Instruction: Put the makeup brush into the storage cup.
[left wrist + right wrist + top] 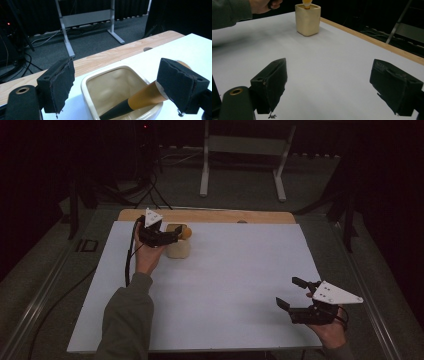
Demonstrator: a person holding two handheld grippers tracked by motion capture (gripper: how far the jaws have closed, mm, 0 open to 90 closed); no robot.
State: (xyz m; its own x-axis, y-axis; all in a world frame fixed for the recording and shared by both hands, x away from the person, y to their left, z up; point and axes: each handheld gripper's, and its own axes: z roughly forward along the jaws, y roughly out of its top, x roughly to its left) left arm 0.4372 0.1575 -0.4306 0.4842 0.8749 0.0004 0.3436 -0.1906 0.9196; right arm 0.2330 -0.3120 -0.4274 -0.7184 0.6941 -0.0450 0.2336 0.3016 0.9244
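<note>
One orange-and-black tool (147, 96) between open left tongs (125, 87).

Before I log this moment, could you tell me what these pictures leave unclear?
- Lower end of the orange-and-black tool: hidden inside the cream cup, left gripper view.
- Tool's upper end: covered by a jaw there.
- Left gripper: whether it touches the tool is too small in the high view.

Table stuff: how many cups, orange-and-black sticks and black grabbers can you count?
Cream cup: 1
Orange-and-black stick in the cup: 1
Black grabbers: 2, the left gripper and the right gripper
Total: 4
</note>
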